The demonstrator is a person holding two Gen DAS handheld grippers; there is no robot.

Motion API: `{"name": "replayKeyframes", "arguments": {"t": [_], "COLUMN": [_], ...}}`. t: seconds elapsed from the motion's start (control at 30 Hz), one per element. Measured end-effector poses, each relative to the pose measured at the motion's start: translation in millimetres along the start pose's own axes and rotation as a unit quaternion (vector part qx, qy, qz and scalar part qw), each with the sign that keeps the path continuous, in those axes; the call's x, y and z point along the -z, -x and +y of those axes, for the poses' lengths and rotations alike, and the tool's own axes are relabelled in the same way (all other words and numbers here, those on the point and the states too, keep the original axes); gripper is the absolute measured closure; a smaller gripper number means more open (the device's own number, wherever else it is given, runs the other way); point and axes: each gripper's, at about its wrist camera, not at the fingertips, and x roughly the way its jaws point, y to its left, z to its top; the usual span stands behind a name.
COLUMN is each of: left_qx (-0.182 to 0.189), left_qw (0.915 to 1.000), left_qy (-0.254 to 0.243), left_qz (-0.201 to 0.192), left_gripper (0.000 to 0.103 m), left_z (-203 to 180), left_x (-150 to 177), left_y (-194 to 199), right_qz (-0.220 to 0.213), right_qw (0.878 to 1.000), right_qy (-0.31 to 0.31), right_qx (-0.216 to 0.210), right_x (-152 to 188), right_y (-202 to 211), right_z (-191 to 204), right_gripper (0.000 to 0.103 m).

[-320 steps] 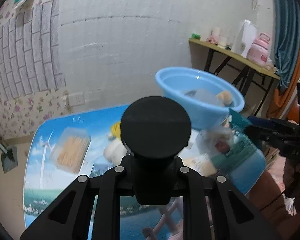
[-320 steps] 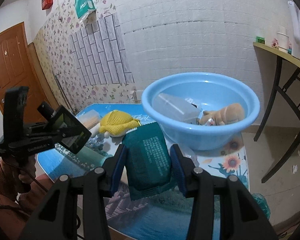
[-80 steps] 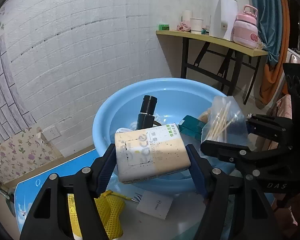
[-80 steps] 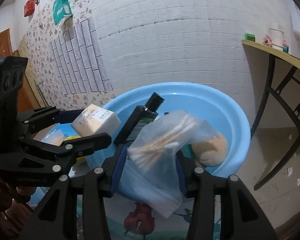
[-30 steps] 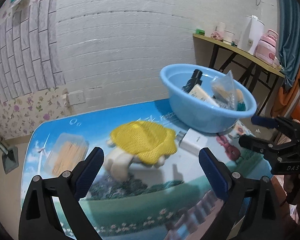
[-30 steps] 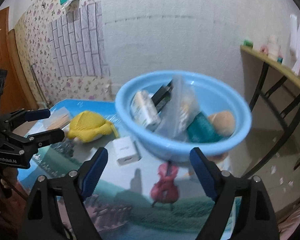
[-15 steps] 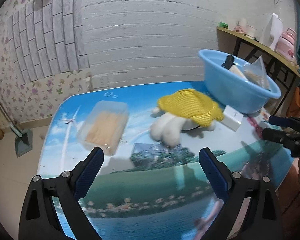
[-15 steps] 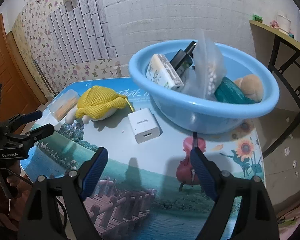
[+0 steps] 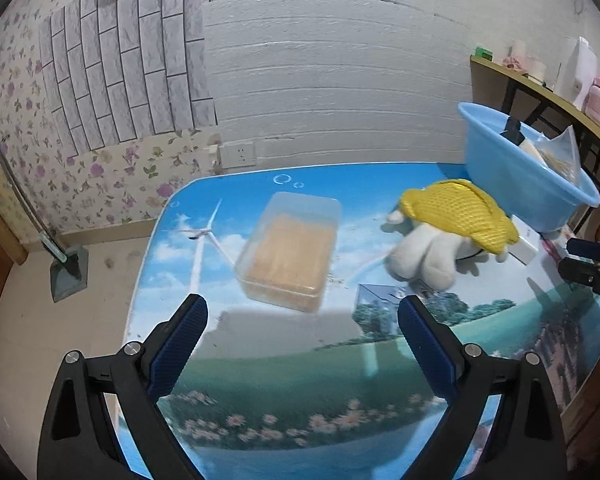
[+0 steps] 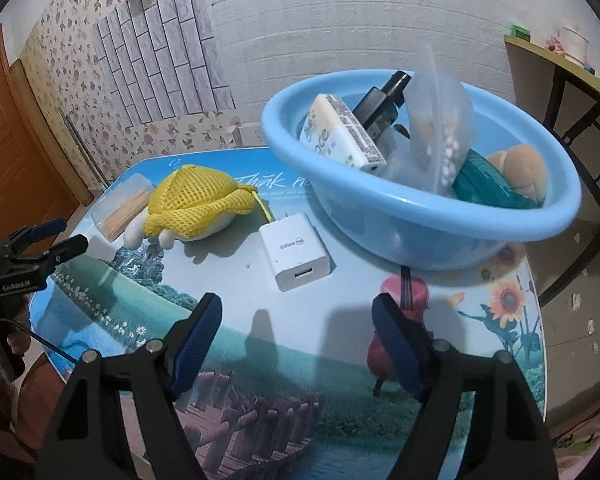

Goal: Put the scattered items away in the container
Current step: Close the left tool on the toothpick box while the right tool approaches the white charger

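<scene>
The blue basin sits at the table's far right, already holding a tissue pack, bottle and bag. Nearest me, my left gripper and right gripper both hang spread wide and empty. Beyond lie the white charger, clear box and yellow plush.

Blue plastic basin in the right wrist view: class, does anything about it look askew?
Yes. The blue plastic basin sits tilted, its right rim lower, and the clear plastic bag pokes above the rim.
</scene>
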Motion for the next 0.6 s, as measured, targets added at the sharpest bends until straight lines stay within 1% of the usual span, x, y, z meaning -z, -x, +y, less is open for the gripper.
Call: {"name": "replayKeyframes", "arguments": {"t": [0.07, 0.13, 0.23, 0.47, 0.6], "left_qx": [-0.002, -0.004, -0.005, -0.001, 0.011], "left_qw": [1.0, 0.9999, 0.9999, 0.9999, 0.9997], "left_qy": [-0.006, -0.011, -0.013, -0.002, 0.002], "left_qz": [0.001, 0.003, 0.009, 0.017, 0.02], "left_gripper": [0.007, 0.007, 0.007, 0.007, 0.007], "left_z": [3, 6, 10, 20, 22], "left_x": [-2, -5, -7, -11, -17], "left_y": [-4, -10, -20, -40, -49], "right_qz": [0.001, 0.006, 0.015, 0.027, 0.03], "right_qw": [1.0, 1.0, 1.0, 0.999, 0.999], "right_qy": [-0.001, -0.001, 0.003, 0.02, 0.014], "right_qx": [0.002, 0.003, 0.007, 0.021, 0.028], "right_x": [-2, -3, -6, -15, -23], "right_y": [-3, -8, -15, -30, -39], "right_z": [1, 3, 8, 18, 17], "right_gripper": [0.028, 0.034, 0.039, 0.041, 0.042]}}
